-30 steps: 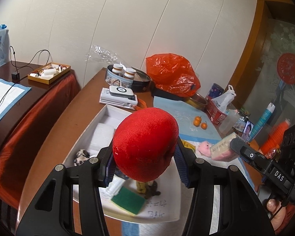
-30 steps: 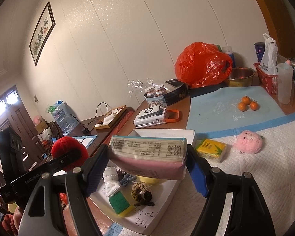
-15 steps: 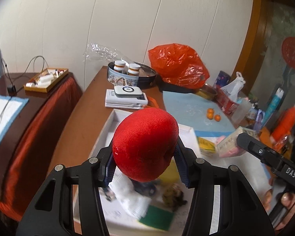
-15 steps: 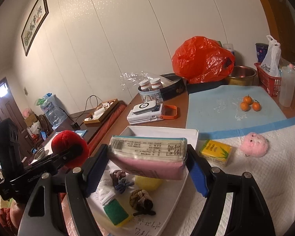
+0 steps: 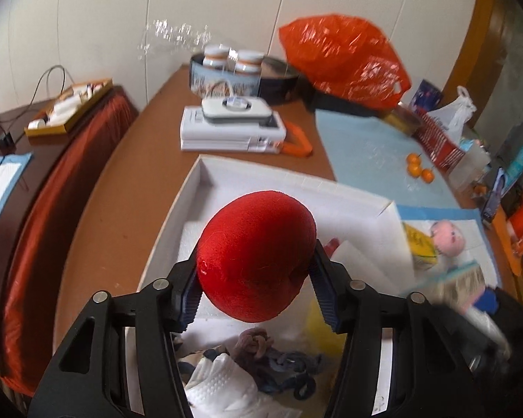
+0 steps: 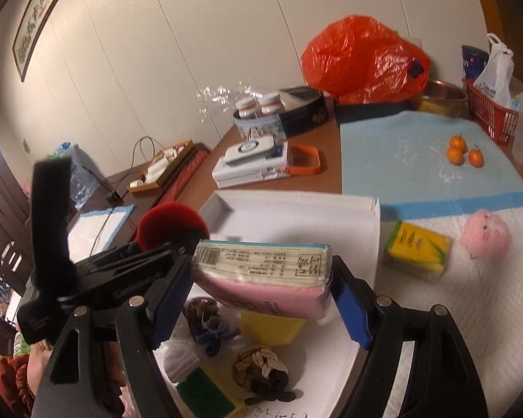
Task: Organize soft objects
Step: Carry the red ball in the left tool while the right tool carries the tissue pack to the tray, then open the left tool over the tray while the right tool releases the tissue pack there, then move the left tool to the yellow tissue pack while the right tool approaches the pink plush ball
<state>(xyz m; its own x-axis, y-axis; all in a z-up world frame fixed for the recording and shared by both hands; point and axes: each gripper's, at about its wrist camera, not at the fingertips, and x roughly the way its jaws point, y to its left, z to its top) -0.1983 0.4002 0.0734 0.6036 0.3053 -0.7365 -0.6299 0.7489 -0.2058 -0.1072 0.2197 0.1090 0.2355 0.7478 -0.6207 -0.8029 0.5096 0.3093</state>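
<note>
My left gripper (image 5: 256, 292) holds a red plush ball (image 5: 254, 254) over the white box (image 5: 261, 181). Its jaws are opening, and the pads still touch the ball's sides. My right gripper (image 6: 261, 289) is shut on a pink tissue pack (image 6: 265, 264), held level above the box's (image 6: 296, 198) near end. Inside the box lie a knotted rope ball (image 6: 259, 371), a blue cord knot (image 6: 216, 334), white cloth (image 5: 223, 383), a yellow sponge (image 6: 272, 327) and a green sponge (image 6: 205, 397). On the white pad to the right lie a pink plush (image 6: 484, 235) and a yellow pack (image 6: 416, 254).
Behind the box stand a stack of white cases (image 5: 230, 129), a tin with jars (image 5: 233, 69) and an orange plastic bag (image 5: 345, 59). Three tangerines (image 6: 462, 151) sit on the blue mat, a red basket (image 6: 491, 115) beyond. A side table with a tray (image 5: 66, 111) is at left.
Both grippers have moved forward and down over the white box with their loads. The left view now looks more steeply into the box, and the right gripper has come closer to it.
</note>
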